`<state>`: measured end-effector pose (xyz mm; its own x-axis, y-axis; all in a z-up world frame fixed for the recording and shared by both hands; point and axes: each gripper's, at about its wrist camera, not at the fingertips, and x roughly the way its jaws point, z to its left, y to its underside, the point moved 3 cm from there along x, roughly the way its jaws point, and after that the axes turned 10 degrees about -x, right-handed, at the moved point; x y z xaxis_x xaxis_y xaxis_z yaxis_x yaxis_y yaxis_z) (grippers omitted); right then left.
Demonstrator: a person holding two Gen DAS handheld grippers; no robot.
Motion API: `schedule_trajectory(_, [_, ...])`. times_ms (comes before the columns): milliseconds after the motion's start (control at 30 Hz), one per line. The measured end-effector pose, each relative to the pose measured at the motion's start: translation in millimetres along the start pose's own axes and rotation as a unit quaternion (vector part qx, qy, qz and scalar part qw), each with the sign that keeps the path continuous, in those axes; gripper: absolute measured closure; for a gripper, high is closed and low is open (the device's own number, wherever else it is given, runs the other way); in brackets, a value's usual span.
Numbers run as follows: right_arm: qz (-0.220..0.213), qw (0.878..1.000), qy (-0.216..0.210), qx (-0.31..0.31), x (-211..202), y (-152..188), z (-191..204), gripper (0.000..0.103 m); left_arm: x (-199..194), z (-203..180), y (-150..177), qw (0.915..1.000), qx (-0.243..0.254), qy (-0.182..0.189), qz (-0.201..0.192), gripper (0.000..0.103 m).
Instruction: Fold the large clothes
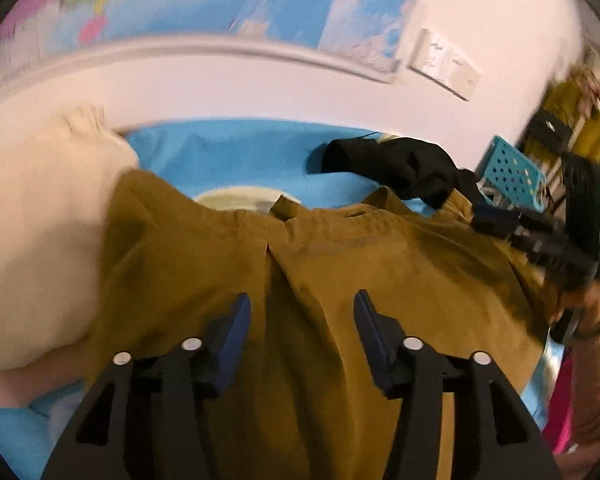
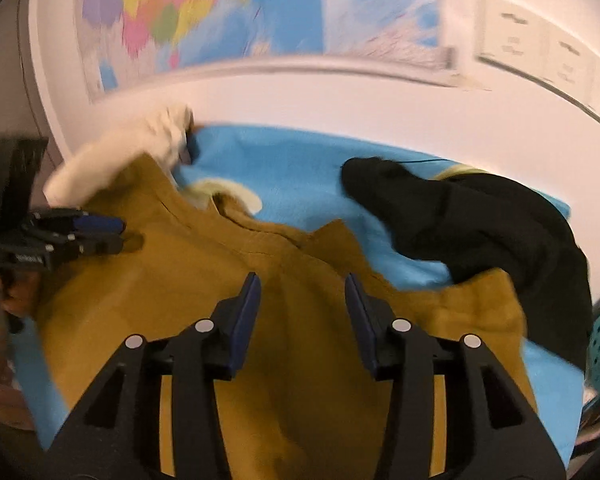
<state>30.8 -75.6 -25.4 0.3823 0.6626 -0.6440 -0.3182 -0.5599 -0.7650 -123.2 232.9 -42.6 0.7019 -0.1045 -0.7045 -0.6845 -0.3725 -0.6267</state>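
A mustard-brown shirt (image 1: pixel 320 272) lies spread on a blue-covered surface (image 1: pixel 236 156), collar toward the wall; it also shows in the right wrist view (image 2: pixel 260 280). My left gripper (image 1: pixel 302 312) hovers open just above the shirt's middle, holding nothing. My right gripper (image 2: pixel 302 292) is open too, above the shirt, empty. The right gripper shows at the shirt's right edge in the left wrist view (image 1: pixel 500 220). The left gripper shows at the shirt's left shoulder in the right wrist view (image 2: pixel 112 234).
A cream garment (image 1: pixel 40 220) lies left of the shirt, a black garment (image 1: pixel 404 164) at the back right. A teal perforated basket (image 1: pixel 512 172) stands at the right edge. A white wall with a map (image 2: pixel 220 12) is behind.
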Motion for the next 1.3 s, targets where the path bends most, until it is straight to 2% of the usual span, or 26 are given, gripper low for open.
schedule_trajectory(67, [-0.004, 0.999, -0.016, 0.037, -13, 9, -15, 0.059, -11, -1, 8, 0.9999, 0.013, -0.004, -0.004, 0.043])
schedule_trajectory(133, [0.005, 0.998, 0.002, 0.055, -15, 25, -30, 0.059, -12, 3, 15, 0.9999, 0.011, -0.002, 0.006, 0.043])
schedule_trajectory(233, [0.04, 0.994, 0.026, 0.099, 0, 54, -56, 0.059, -2, 13, 25, 0.9993, 0.007, -0.029, 0.02, 0.043])
schedule_trajectory(333, [0.045, 0.989, 0.011, 0.14, 11, 69, -69, 0.057, 3, 19, 30, 0.9991, -0.002, -0.035, 0.023, 0.043])
schedule_trajectory(500, [0.03, 0.991, 0.032, 0.124, 2, 61, -59, 0.054, 3, 13, 33, 0.9981, 0.006, -0.058, 0.016, 0.041])
schedule_trajectory(633, [-0.001, 0.992, 0.021, 0.128, -22, 62, -51, 0.053, -5, 9, 36, 0.997, 0.014, -0.076, 0.006, 0.04])
schedule_trajectory(833, [-0.04, 0.992, -0.002, 0.119, -61, 72, -31, 0.05, -26, 11, 45, 0.9966, 0.011, -0.081, -0.014, 0.037])
schedule_trajectory(900, [-0.036, 0.993, 0.003, 0.116, -64, 80, -29, 0.049, -31, 12, 50, 0.9969, 0.013, -0.076, -0.017, 0.035])
schedule_trajectory(967, [-0.015, 0.991, 0.015, 0.134, -56, 94, -37, 0.049, -31, 16, 55, 0.9967, 0.01, -0.08, -0.013, 0.035])
schedule_trajectory(1033, [0.004, 0.987, 0.026, 0.16, -45, 109, -49, 0.054, -27, 20, 59, 0.9966, 0.004, -0.082, -0.008, 0.035])
schedule_trajectory(1100, [-0.013, 0.983, 0.009, 0.182, -43, 117, -55, 0.054, -24, 21, 62, 0.9964, 0.002, -0.084, -0.007, 0.035])
schedule_trajectory(1300, [-0.027, 0.983, 0.032, 0.177, -56, 108, -43, 0.048, -33, 17, 66, 0.9955, 0.0, -0.093, -0.021, 0.034])
